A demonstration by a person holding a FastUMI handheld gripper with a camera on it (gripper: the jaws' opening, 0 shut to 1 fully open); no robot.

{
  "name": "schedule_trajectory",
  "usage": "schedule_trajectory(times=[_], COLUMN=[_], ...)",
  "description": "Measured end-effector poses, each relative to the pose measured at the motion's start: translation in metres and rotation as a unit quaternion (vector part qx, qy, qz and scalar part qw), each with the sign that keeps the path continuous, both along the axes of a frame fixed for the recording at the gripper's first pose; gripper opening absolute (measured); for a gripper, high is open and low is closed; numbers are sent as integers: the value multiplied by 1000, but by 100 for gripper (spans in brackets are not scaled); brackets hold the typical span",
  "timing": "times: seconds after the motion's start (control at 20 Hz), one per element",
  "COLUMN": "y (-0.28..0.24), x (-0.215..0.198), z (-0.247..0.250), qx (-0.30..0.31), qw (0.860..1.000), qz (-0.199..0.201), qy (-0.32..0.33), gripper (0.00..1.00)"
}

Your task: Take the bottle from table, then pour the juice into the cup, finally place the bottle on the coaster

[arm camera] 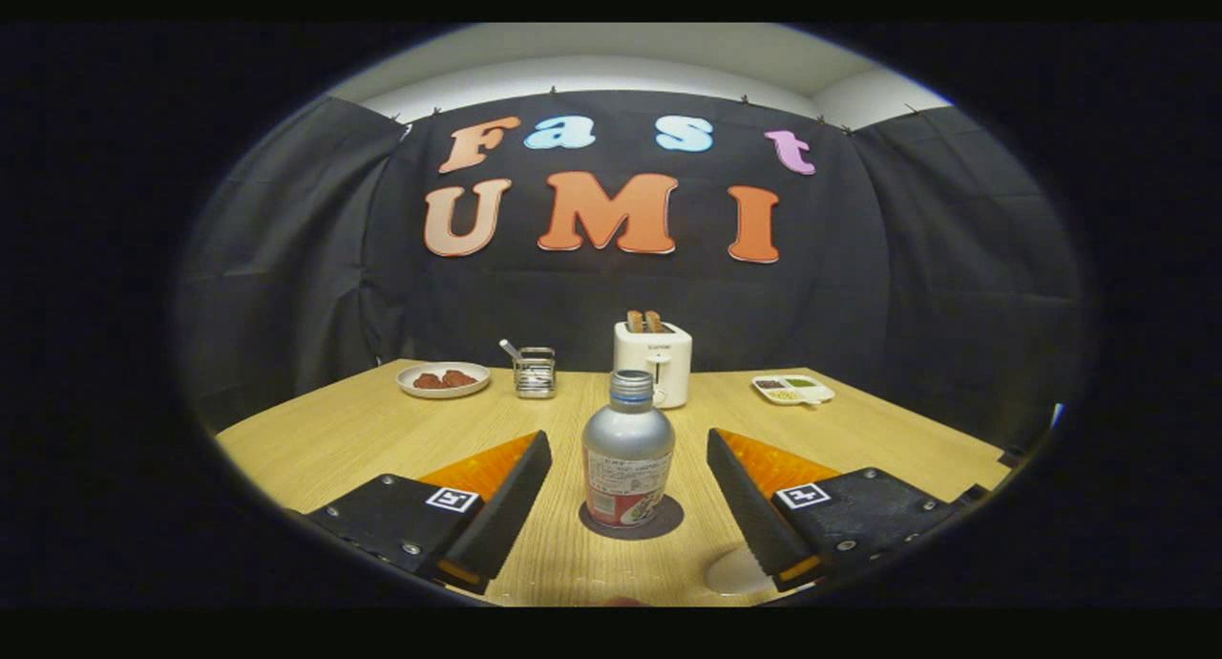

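Bottle on the coaster, gripper spread wide

The bottle (627, 449) stands upright on the dark coaster (668, 520), between the open gripper (628, 468) fingers, untouched; seemingly the final step, so next comes a straight retreat.

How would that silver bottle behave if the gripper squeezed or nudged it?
The bottle looks like smooth metal, so probably stiff but a bit slippery. It stands upright on a dark round coaster, taller than it is wide, so a high nudge might tip it, and it could then roll. The gripper is open, its fingers on either side of the bottle, not touching.
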State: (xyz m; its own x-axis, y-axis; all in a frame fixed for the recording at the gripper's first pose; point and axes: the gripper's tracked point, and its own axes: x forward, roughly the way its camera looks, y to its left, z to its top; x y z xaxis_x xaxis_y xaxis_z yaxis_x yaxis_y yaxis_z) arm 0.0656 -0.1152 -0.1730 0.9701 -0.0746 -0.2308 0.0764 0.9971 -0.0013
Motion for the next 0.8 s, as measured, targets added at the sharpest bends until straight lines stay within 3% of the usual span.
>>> schedule_trajectory(times=[0.8], y=[24], x=[-66], z=[114], qx=[4], qw=[995], qz=[3], qy=[-96], gripper=[96])
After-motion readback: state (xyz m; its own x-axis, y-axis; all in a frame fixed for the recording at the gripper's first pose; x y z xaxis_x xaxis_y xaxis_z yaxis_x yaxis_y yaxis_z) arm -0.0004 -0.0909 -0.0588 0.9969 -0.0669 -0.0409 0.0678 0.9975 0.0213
